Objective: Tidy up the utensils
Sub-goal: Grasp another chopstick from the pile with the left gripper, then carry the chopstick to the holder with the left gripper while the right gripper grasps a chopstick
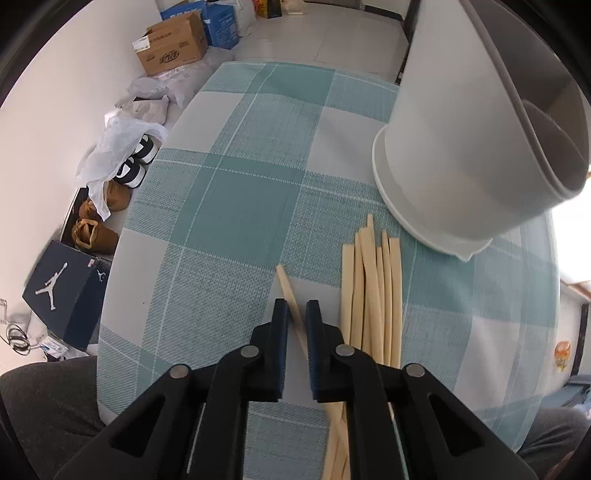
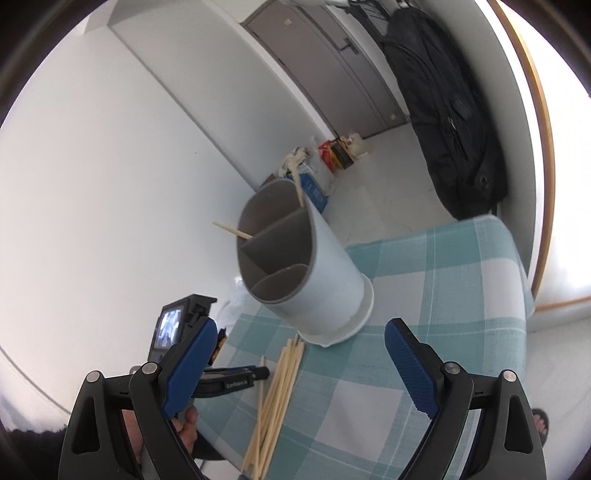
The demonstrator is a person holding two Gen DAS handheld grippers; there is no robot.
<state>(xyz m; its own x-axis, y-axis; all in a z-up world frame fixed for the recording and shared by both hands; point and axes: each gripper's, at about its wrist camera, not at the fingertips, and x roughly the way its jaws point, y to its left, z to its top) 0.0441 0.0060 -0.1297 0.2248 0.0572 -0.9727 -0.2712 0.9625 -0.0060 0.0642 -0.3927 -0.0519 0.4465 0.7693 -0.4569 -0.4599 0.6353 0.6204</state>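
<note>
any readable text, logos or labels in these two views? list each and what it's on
No words read for certain.
Jumping-figure logo, no words: dark shoe box on the floor.
Print on the cardboard box: too blurred.
White lettering on the left gripper: too small.
Blue boxes: unreadable.

Left gripper [image 1: 296, 314], black frame with dark blue pads, points steeply down, jaws closed to a narrow slot around one pale wooden chopstick [image 1: 291, 301]. Right gripper [image 2: 301, 365], same black-and-blue build, angled shallowly downward, jaws spread wide with nothing between the pads. In the right wrist view the person's left hand [image 2: 184, 428] wraps the left gripper's handle, fingers curled.
</note>
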